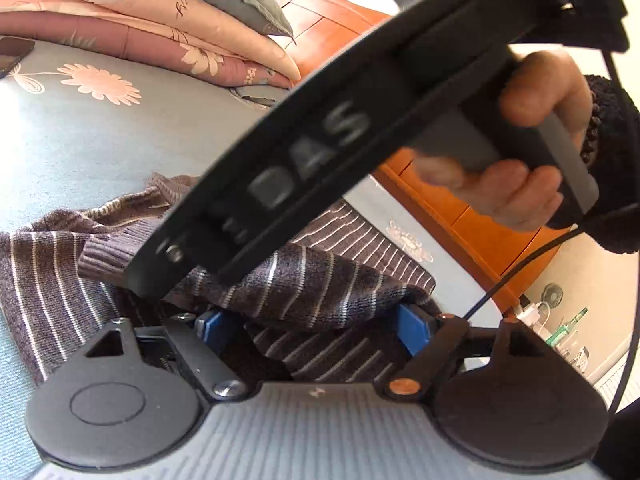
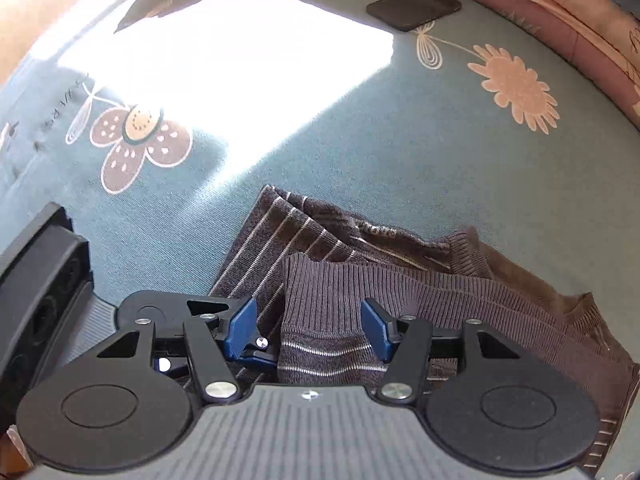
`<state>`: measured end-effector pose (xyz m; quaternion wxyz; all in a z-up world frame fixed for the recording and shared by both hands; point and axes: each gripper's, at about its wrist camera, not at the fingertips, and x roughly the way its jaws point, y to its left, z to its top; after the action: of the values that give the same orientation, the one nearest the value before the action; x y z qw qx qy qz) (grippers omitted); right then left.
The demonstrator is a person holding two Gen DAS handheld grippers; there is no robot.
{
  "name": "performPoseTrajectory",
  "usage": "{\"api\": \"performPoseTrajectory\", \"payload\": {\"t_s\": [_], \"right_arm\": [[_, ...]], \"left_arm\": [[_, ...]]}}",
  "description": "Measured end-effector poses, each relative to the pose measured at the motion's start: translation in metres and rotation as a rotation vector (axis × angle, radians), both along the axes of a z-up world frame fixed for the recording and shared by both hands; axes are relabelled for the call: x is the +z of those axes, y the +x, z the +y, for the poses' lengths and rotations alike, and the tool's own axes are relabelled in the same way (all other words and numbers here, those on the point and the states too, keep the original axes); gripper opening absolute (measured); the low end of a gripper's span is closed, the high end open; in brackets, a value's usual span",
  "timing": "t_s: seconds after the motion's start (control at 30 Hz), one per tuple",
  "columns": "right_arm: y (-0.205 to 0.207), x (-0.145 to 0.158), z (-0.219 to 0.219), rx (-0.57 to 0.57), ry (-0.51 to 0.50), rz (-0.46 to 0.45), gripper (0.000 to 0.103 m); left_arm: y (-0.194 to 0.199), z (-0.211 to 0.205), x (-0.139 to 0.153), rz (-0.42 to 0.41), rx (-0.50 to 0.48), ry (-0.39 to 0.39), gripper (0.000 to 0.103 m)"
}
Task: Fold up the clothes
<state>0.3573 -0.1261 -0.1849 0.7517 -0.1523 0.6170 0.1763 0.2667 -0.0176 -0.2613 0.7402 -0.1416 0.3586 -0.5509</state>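
Here one striped sweater (image 2: 384,280) lies on the bed (image 2: 360,152), two claws, left (image 1: 316,328) and right (image 2: 308,328), both apart.

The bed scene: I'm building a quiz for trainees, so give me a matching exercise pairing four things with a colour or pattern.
Things:
1. sweater
2. bedsheet
3. phone
4. gripper pads

Descriptions:
A. bright blue
B. brown with thin pale stripes
C. dark, flat, lying near the folded quilt
D. grey-blue with printed flowers

Pairs: 1-B, 2-D, 3-C, 4-A
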Motion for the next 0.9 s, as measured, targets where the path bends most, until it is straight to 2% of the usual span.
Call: {"api": "performPoseTrajectory", "payload": {"t_s": [0.1, 0.17, 0.2, 0.23, 0.4, 0.53, 0.57, 0.67, 0.7, 0.77, 0.9], "right_arm": [[-0.005, -0.012, 0.005, 0.059, -0.129, 0.024, 0.063], [-0.013, -0.015, 0.001, 0.091, -0.189, 0.035, 0.055], [-0.017, -0.014, -0.002, 0.098, -0.205, 0.026, 0.020], [-0.020, -0.012, -0.007, 0.095, -0.219, 0.013, 0.008], [-0.048, 0.036, -0.048, -0.025, -0.104, -0.026, 0.007], [-0.075, 0.087, -0.071, -0.141, 0.003, -0.055, 0.007], [-0.080, 0.099, -0.076, -0.169, 0.027, -0.060, 0.007], [-0.089, 0.123, -0.084, -0.241, 0.117, -0.055, 0.007], [-0.092, 0.129, -0.084, -0.250, 0.144, -0.053, 0.007], [-0.097, 0.141, -0.084, -0.261, 0.194, -0.048, 0.007], [-0.105, 0.159, -0.083, -0.275, 0.269, -0.033, 0.007]], "left_arm": [[-0.003, -0.004, 0.000, 0.004, 0.001, -0.033, 0.081], [-0.006, -0.005, 0.002, 0.009, -0.009, -0.055, 0.081], [-0.007, -0.005, 0.004, 0.011, -0.025, -0.059, 0.082], [-0.007, -0.005, 0.005, 0.013, -0.045, -0.059, 0.082], [0.000, 0.024, 0.013, 0.028, -0.059, -0.025, 0.083], [0.008, 0.039, 0.026, -0.004, 0.000, 0.050, 0.085], [0.011, 0.036, 0.029, -0.033, 0.025, 0.085, 0.085], [0.006, 0.014, 0.039, -0.188, 0.070, 0.248, 0.085], [0.005, 0.005, 0.039, -0.229, 0.059, 0.292, 0.085], [-0.001, -0.016, 0.036, -0.296, -0.037, 0.371, 0.085], [-0.016, -0.044, 0.023, -0.381, -0.168, 0.473, 0.085]]}}
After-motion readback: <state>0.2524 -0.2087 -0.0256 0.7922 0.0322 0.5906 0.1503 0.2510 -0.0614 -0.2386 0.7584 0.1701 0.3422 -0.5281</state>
